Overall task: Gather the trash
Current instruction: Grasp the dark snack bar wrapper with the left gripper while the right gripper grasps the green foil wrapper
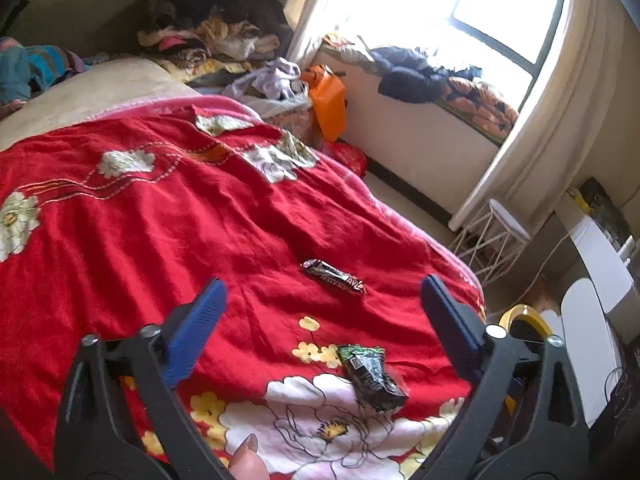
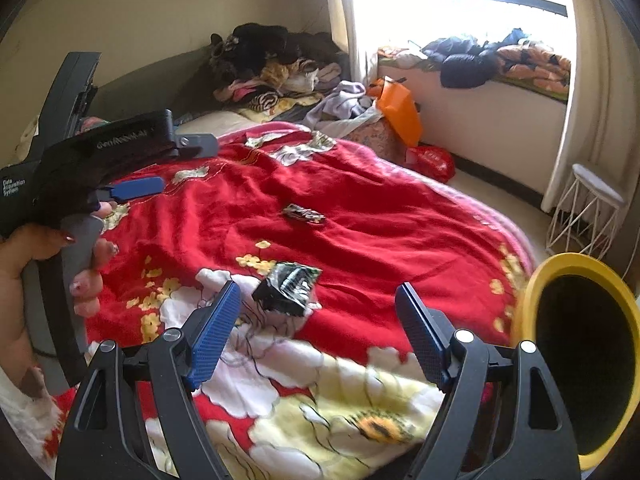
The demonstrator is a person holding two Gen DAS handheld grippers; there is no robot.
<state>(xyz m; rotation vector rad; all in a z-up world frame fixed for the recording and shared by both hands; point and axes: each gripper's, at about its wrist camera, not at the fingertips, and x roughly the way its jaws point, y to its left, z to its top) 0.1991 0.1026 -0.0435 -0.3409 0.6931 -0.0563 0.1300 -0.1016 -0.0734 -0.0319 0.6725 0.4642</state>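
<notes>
- Two wrappers lie on the red blanket [image 1: 168, 216]: a green-black wrapper [image 1: 370, 374] and a dark bar wrapper [image 1: 333, 276] beyond it.
- Left gripper [image 1: 322, 328] and right gripper [image 2: 320, 322] spread wide, empty.

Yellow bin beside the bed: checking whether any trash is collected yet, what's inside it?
The yellow bin shows only a dark interior; its bottom is hidden in shadow.

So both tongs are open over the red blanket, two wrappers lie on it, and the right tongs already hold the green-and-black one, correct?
Not quite. The right tongs hold nothing: in the right wrist view the green-and-black wrapper lies on the red blanket just beyond the open tips. The rest stands: left tongs open too, dark bar wrapper farther off.
</notes>
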